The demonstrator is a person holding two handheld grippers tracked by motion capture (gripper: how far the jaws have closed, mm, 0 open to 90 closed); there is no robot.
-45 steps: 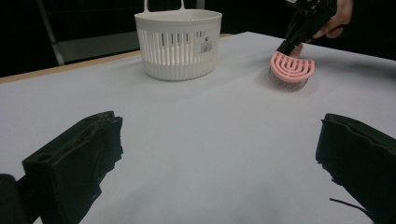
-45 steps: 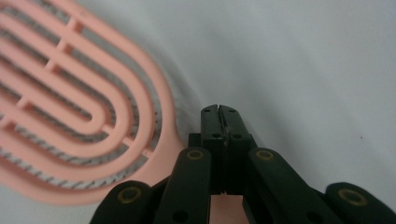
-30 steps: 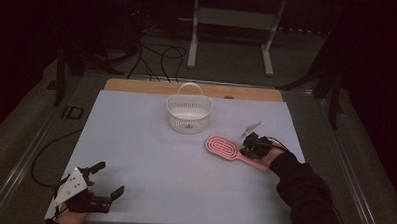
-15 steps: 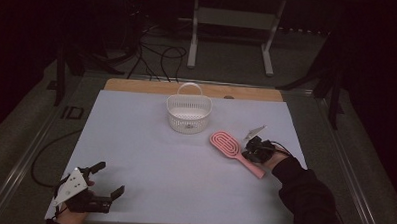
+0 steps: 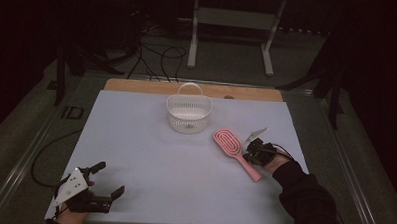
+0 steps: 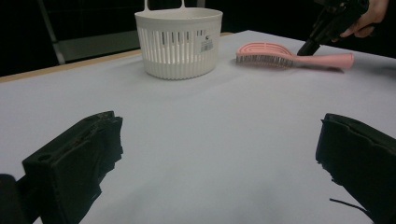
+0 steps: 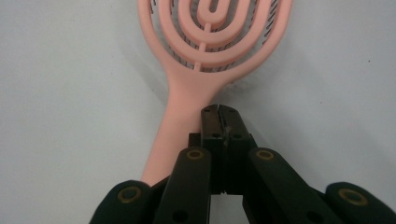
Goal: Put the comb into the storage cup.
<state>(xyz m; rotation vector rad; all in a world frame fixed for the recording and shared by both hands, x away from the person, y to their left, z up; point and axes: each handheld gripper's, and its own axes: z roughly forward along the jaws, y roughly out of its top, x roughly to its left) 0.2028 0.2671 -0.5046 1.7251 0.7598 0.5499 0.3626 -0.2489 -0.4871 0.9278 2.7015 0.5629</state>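
A pink hairbrush [image 5: 232, 147] [image 7: 210, 42] lies on the white table cover, bristles down, with its head toward the white slotted basket [image 5: 189, 112] [image 6: 179, 42]. My right gripper [image 5: 252, 146] [image 7: 219, 111] is shut, jaws together with nothing between them. Its tips rest against the right side of the brush handle just below the head. My left gripper [image 5: 107, 180] [image 6: 219, 154] is open at the near left corner, low over the bare cover. From the left gripper view, the brush [image 6: 280, 57] and the right gripper [image 6: 327, 28] lie beyond the basket's right side.
The white cover [image 5: 150, 155] spans the table, with a wooden strip [image 5: 137, 86] at its far edge. The basket stands at the middle back. A metal stand [image 5: 229, 38] and floor cables [image 5: 158, 55] lie beyond the table. A dark sleeve [image 5: 308, 201] comes in at the bottom right.
The brush has swung under the right gripper's push: its head moved up toward the basket, and the handle now points to the near right. The left gripper has not moved.
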